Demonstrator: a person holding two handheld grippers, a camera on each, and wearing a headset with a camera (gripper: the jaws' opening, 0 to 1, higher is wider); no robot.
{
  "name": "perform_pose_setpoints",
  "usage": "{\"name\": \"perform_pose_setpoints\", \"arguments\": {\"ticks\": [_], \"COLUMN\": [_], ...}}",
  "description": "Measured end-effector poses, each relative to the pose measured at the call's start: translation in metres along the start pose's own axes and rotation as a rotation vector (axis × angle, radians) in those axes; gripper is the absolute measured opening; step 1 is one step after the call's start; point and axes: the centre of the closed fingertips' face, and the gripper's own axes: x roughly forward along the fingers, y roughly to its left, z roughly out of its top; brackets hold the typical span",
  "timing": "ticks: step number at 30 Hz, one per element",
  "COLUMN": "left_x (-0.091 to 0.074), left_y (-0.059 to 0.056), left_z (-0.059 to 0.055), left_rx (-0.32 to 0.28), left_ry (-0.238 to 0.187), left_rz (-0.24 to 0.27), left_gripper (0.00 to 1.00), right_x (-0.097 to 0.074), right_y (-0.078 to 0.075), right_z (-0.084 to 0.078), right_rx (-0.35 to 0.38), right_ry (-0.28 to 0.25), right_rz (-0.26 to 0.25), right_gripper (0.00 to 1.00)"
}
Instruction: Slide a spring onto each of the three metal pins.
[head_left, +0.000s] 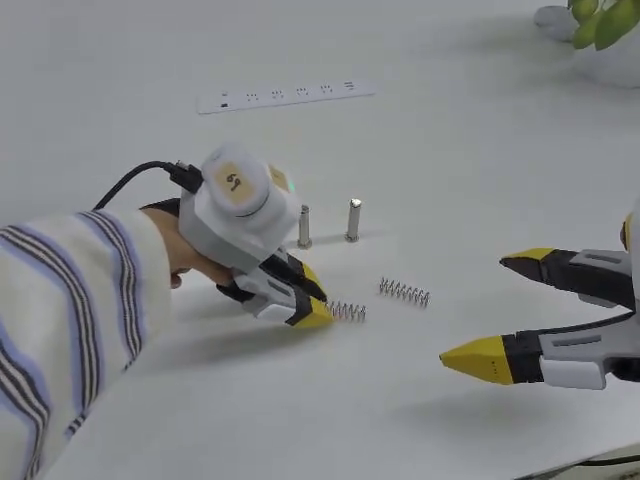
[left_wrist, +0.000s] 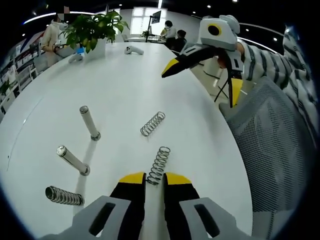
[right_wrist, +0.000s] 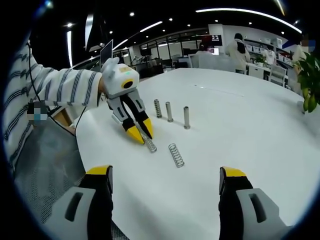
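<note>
Step in hand: second spring of three, at pickup.

Left gripper (head_left: 326, 306): jaws narrow, closed about one end of held spring (head_left: 346, 311), the spring lying flat on table (head_left: 450, 150). Grip apparently made, lift not yet begun.

Right gripper (head_left: 490, 310): jaws wide, holding nothing, hovering over the table well apart from the work.

Pins, three, upright in a row just beyond the left gripper. End pin (right_wrist: 158, 108) already wearing a spring. Middle pin (head_left: 304, 226) and far pin (head_left: 353, 219) bare.

Spare spring (head_left: 404, 291): flat on the table, near the held spring but not touching it, in front of the bare pins.

Next move, by judgement: raise the held spring, turn from flat to upright, line the open end over the top of a bare pin, lower. With a grip at one end only, a risk of wobble in the free length, so slow handling advisable. Middle pin close between its neighbours, so approach from straight above rather than sideways.

Room: broad bare table around the pins; power strip (head_left: 285, 97) and plant (head_left: 600, 25) well away at the back. Table edge (left_wrist: 234, 145) curving past on the right gripper's side, chair (left_wrist: 285, 150) beyond. Possible loss of a dropped spring over that edge.
</note>
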Motion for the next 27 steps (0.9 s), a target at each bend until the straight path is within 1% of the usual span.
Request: {"name": "perform_pose_setpoints", "arguments": {"ticks": [4,5,8,10,11,12,14,17,19,20,22,27], "left_x": [0.0004,0.0007,0.0009,0.0007,0.001,0.001,0.0009,0.0014,0.0017,0.0021,0.0014,0.0011], "left_y": [0.0,-0.0004,-0.0014,-0.002,-0.0008,-0.0011,-0.0012,0.001,0.0024,0.0018,-0.0004,0.0015], "left_z": [0.0002,0.0006,0.0004,0.0002,0.0007,0.0005,0.0004,0.0006,-0.0001,0.0003,-0.0018,-0.0013], "left_rx": [-0.003,-0.005,0.015,0.017,0.009,-0.011,-0.014,-0.024,-0.021,0.002,-0.005,-0.022], "left_ry": [-0.003,-0.002,0.002,0.002,0.001,0.0,-0.006,-0.016,-0.017,-0.016,-0.004,-0.017], "left_rz": [0.019,0.025,0.033,0.038,0.041,0.041,0.041,0.047,0.048,0.041,0.034,0.046], "left_gripper": [0.03,0.03,0.03,0.03,0.03,0.03,0.03,0.03,0.03,0.03,0.03,0.02], "right_x": [-0.0011,-0.0015,-0.0015,-0.0012,-0.0012,-0.0012,-0.0017,-0.0021,-0.0022,-0.002,-0.0015,0.0007], "right_y": [-0.0015,-0.0015,-0.002,-0.0035,-0.0036,-0.0041,-0.0047,-0.0046,-0.005,-0.0051,-0.0052,-0.0058], "right_z": [-0.001,-0.0007,0.0009,0.0013,0.0012,0.0017,0.0028,0.0023,0.0002,-0.0003,0.0004,0.0038], "right_rx": [0.0,0.0,0.004,-0.004,-0.003,0.0,0.007,0.008,0.006,0.006,0.006,0.004], "right_ry": [0.005,0.002,-0.012,-0.016,-0.016,-0.02,-0.028,-0.026,-0.017,-0.014,-0.016,-0.018], "right_rz": [-0.007,-0.007,-0.01,-0.018,-0.018,-0.02,-0.02,-0.017,-0.017,-0.016,-0.015,-0.013], "right_gripper": [0.88,0.88,0.88,0.89,0.89,0.89,0.89,0.89,0.89,0.88,0.88,0.87]}}
